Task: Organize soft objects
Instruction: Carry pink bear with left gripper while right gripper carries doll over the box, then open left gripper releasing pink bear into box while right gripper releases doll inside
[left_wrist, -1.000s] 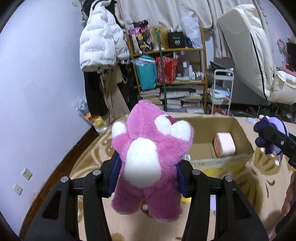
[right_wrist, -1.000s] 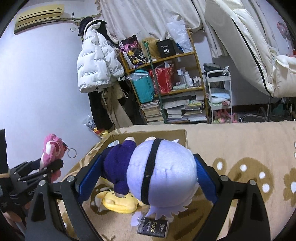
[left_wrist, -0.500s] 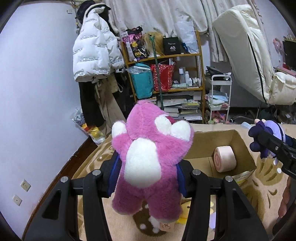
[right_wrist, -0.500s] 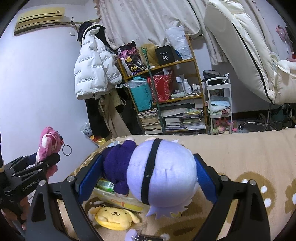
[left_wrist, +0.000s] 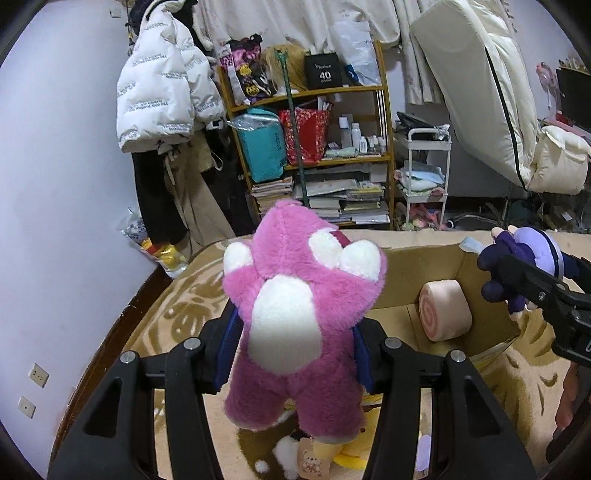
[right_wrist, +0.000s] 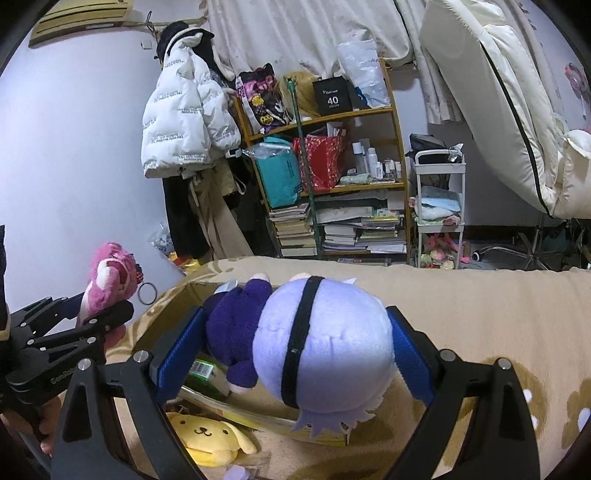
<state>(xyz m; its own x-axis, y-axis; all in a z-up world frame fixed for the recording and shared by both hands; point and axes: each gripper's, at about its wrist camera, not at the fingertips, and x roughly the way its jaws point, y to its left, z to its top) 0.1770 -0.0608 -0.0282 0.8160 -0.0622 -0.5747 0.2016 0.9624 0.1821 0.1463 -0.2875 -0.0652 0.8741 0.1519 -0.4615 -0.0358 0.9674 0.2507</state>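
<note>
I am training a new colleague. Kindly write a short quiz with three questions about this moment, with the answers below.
1. True or false: the left gripper holds the pink plush bear.
2. What lies inside the cardboard box? A) pink roll plush B) a book C) a shoe
3. Fill in: the right gripper is shut on the ____ doll.

Key: 1 true; 2 A; 3 lavender.
</note>
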